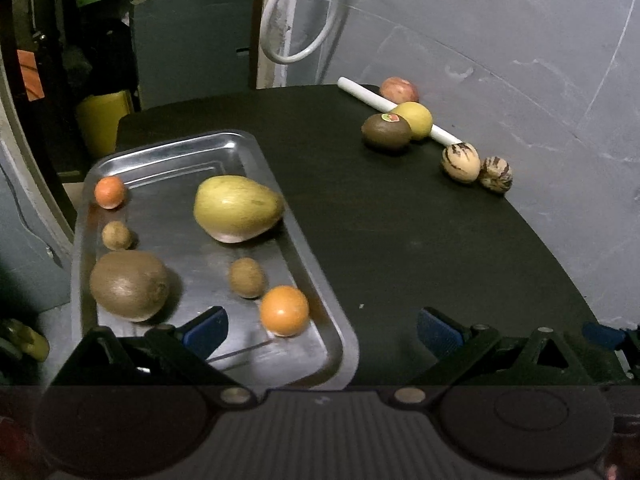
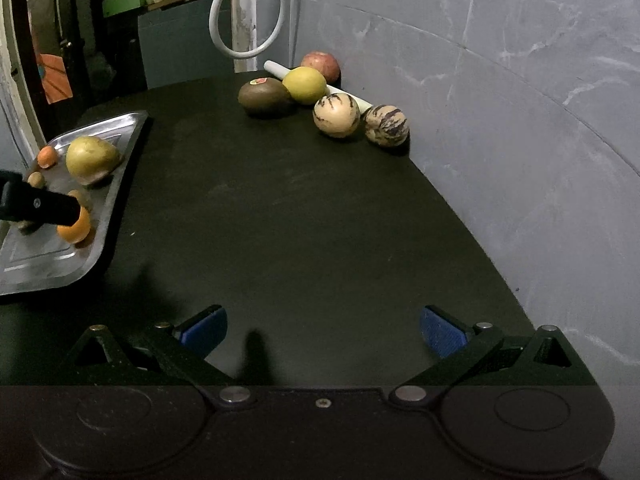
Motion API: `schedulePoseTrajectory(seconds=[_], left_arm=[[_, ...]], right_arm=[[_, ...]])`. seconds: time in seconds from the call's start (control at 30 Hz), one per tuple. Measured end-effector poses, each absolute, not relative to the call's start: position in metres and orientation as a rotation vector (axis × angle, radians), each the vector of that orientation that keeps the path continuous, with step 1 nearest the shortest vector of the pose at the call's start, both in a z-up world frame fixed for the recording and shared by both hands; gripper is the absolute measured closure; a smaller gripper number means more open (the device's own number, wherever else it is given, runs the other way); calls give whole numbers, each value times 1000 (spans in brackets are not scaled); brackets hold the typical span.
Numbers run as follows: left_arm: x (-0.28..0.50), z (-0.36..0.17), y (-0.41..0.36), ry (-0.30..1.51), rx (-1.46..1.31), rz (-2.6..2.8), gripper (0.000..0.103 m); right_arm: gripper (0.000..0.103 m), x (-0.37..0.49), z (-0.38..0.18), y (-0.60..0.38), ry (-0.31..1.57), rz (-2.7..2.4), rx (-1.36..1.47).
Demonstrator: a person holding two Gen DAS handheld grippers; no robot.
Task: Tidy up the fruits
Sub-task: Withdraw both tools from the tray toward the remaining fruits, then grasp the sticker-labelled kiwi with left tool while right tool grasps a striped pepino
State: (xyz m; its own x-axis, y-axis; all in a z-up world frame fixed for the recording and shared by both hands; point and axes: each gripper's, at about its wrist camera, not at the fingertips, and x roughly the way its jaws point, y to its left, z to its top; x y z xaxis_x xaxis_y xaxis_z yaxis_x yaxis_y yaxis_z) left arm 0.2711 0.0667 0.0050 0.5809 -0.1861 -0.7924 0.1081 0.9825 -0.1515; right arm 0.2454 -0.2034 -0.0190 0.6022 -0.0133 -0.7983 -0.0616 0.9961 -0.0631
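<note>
A: On dark table (image 2: 304,216), left side: metal tray (image 1: 280,208), holding six fruits. Largest: yellow-green mango (image 1: 238,208), far right part of tray. Next: large kiwi (image 1: 128,284), near left. Then near orange (image 1: 285,311), close to right rim; far orange (image 1: 109,192), far left corner. Smallest: two small brown fruits (image 1: 246,277), one just behind near orange, the other between far orange and large kiwi.

B: Confirmed. Along grey wall (image 2: 520,120), far right of table: five loose fruits beside white tube (image 1: 368,98). Dark kiwi with sticker (image 2: 266,97) touching yellow round fruit (image 2: 305,85). Reddish apple (image 2: 321,65) behind tube, farthest back. Two striped pale fruits (image 2: 336,115), side by side, possibly touching; contact hard to confirm at this angle.

A: Tool state, left gripper (image 1: 322,330): released, blue pads (image 1: 206,330) spread wide, nothing between. Position: above near end of tray, left finger over tray floor, right finger over bare table.

B: Tool state, right gripper (image 2: 323,330): released as well, pads apart, nothing held. Position: over bare table centre, well apart from loose fruits. Also noted in right wrist view: black finger of left gripper overlapping near orange at tray edge.
</note>
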Motion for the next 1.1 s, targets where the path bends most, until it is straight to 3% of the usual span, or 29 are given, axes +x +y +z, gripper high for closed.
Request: schedulePoseTrajectory(seconds=[0.57,1.1], left_arm=[[286,0,67,923,-136,-85,1],[401,23,33,777,-108,-198,1]], right_arm=[[1,303,-17,-202,886,260,-325],[1,408,-12,-189,775,391,-667]])
